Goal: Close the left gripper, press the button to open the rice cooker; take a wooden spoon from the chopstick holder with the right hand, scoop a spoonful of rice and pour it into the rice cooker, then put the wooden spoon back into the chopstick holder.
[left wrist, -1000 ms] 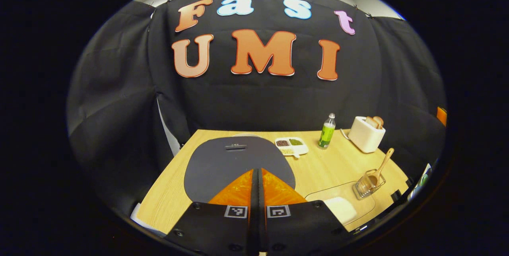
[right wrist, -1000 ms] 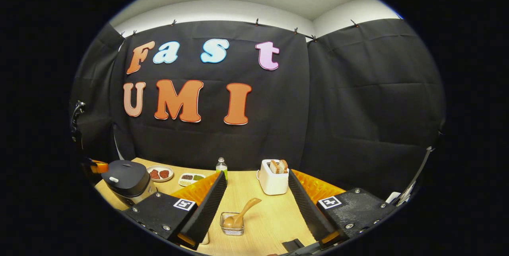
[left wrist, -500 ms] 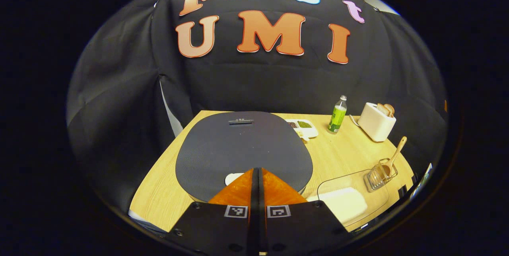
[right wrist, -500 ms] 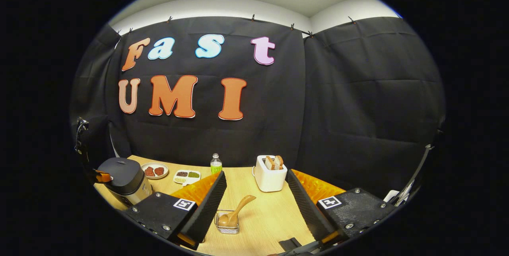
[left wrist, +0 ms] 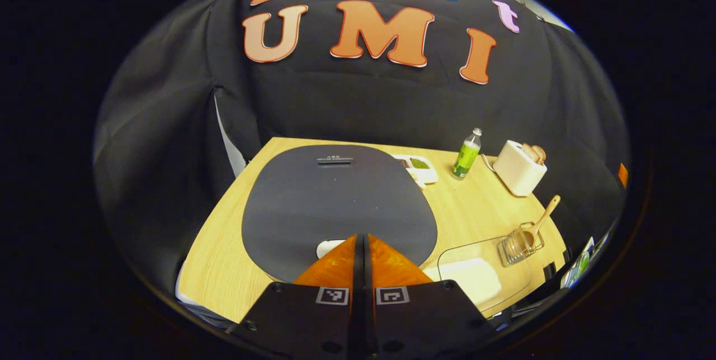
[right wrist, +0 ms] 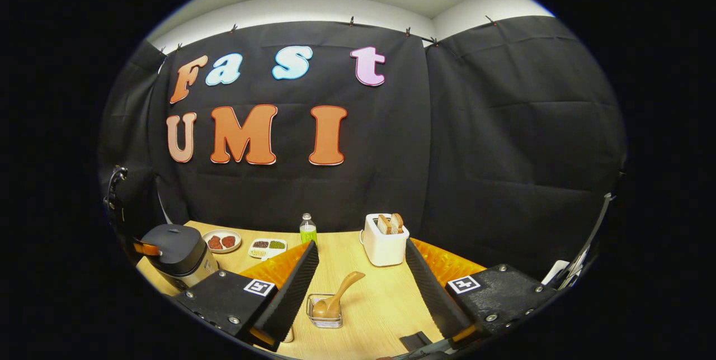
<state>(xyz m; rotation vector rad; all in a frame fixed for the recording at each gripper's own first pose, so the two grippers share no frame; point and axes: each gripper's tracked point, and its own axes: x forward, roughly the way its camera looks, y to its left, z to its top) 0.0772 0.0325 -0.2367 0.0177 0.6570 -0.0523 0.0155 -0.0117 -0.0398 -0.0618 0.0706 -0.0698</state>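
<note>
Rice cooker (left wrist: pixel 339 198), lid down, occupying the centre of the left gripper view; its pale release button (left wrist: pixel 327 247) lies at 6 o'clock on the lid. The left gripper (left wrist: pixel 358 245), fingers pressed together with nothing between them, has its tips just beside or on that button; contact cannot be confirmed. At 3 o'clock from the cooker, a clear container of rice (left wrist: pixel 472 277); beyond it at 2 o'clock, the wire chopstick holder (left wrist: pixel 517 241) with the wooden spoon (left wrist: pixel 540 223) leaning inside. In the right gripper view, the right gripper (right wrist: pixel 358 270) is spread wide and empty, the holder at 6 o'clock between its fingers, well short of the spoon. Progress: first step under way; lid not yet open; spoon retrieval, scooping, pouring and return all remain.
</note>
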